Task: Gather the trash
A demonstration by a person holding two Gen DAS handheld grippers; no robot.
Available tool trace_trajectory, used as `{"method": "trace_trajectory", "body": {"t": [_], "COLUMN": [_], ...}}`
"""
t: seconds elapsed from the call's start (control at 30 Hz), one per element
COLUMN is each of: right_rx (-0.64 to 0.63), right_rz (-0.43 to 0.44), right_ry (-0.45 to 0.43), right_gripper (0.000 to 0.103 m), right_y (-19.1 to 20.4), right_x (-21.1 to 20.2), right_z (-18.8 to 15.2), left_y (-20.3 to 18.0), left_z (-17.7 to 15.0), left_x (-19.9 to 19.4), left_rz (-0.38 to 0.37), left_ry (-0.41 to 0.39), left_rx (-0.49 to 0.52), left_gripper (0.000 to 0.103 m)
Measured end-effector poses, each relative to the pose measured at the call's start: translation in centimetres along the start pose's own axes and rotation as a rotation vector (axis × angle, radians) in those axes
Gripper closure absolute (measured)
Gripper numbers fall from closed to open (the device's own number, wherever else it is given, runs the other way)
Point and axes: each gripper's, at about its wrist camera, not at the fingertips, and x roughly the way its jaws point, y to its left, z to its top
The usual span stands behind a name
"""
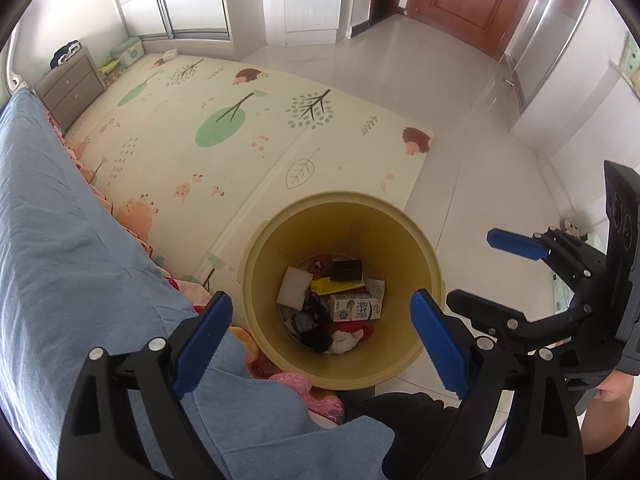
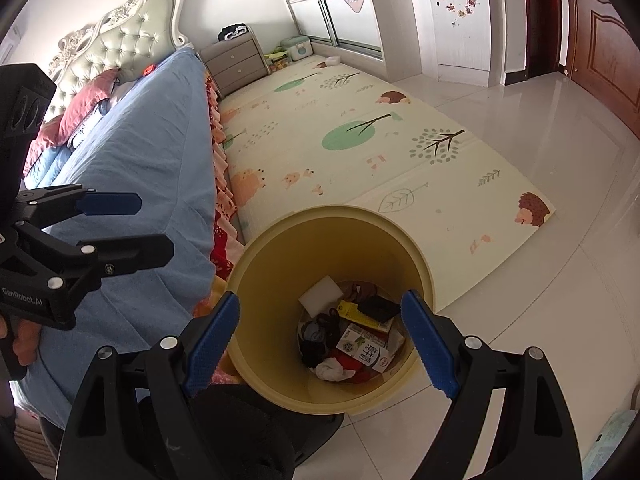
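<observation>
A yellow trash bin (image 1: 272,248) (image 2: 272,280) stands on the floor beside the bed. Inside it lie a white foam block (image 1: 294,286) (image 2: 322,294), a milk carton (image 1: 354,308) (image 2: 364,350), a yellow box, dark scraps and a crumpled tissue (image 1: 346,340) (image 2: 330,370). My left gripper (image 1: 320,340) hangs over the bin's mouth, open, with nothing between its blue pads. My right gripper (image 2: 320,340) is also above the bin, open and empty. Each shows in the other's view: the right gripper (image 1: 480,272) right of the bin, the left gripper (image 2: 156,226) left of it over the bed edge.
A bed with a blue cover (image 1: 60,240) (image 2: 140,140) runs along the left. A patterned play mat (image 1: 240,128) (image 2: 360,152) lies behind the bin on glossy tiles. A nightstand (image 2: 236,64) and a brown door (image 1: 468,0) are far back. A person's dark-clad leg (image 2: 240,432) sits below the bin.
</observation>
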Motion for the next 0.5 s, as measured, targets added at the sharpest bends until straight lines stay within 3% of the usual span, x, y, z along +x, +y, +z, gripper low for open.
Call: {"method": "trace_trajectory", "body": {"t": [0.5], "right_rx": [-0.062], "right_rz": [-0.010], "right_ry": [-0.061], "right_gripper": [0.023], "right_y": [3.0], "right_x": [-2.6], "right_z": [0.3], "left_y": [-0.1], "left_z": [-1.6], "left_x": [-3.5], "left_rz": [0.047], "left_ry": [-0.155], "left_rx": [-0.010], "left_gripper": [0.013]}}
